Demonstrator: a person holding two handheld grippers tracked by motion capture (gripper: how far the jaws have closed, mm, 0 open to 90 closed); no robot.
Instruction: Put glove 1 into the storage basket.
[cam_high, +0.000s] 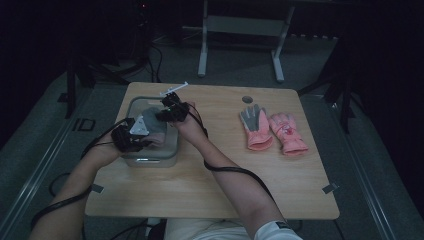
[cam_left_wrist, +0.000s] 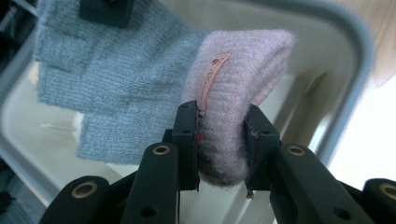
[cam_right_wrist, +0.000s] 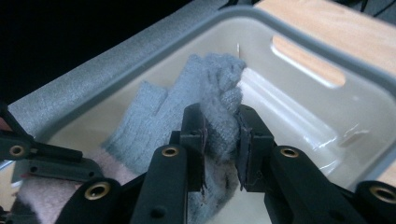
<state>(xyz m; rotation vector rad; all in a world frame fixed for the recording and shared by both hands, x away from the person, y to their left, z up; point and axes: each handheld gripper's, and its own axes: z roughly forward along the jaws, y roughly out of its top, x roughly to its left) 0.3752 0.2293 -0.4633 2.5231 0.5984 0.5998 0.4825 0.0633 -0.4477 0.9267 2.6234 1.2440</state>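
From above, both grippers meet over the grey bin (cam_high: 131, 106) at the table's left, two pink gloves (cam_high: 272, 131) well apart to its right. The left gripper (cam_left_wrist: 220, 140) is clamped on a fuzzy pink glove (cam_left_wrist: 243, 65) with a small label, above the bin. The right gripper (cam_right_wrist: 221, 140) is clamped on a knitted grey glove (cam_right_wrist: 196, 88) inside the bin.

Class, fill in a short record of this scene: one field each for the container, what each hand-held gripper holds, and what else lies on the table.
container: grey-rimmed bin at the table's left side
left hand-held gripper: shut on the cuff of a pink knit glove, over the bin
right hand-held gripper: shut on a grey knit glove, over the bin
elsewhere on table: pink ski gloves, a pair lying flat side by side at the right
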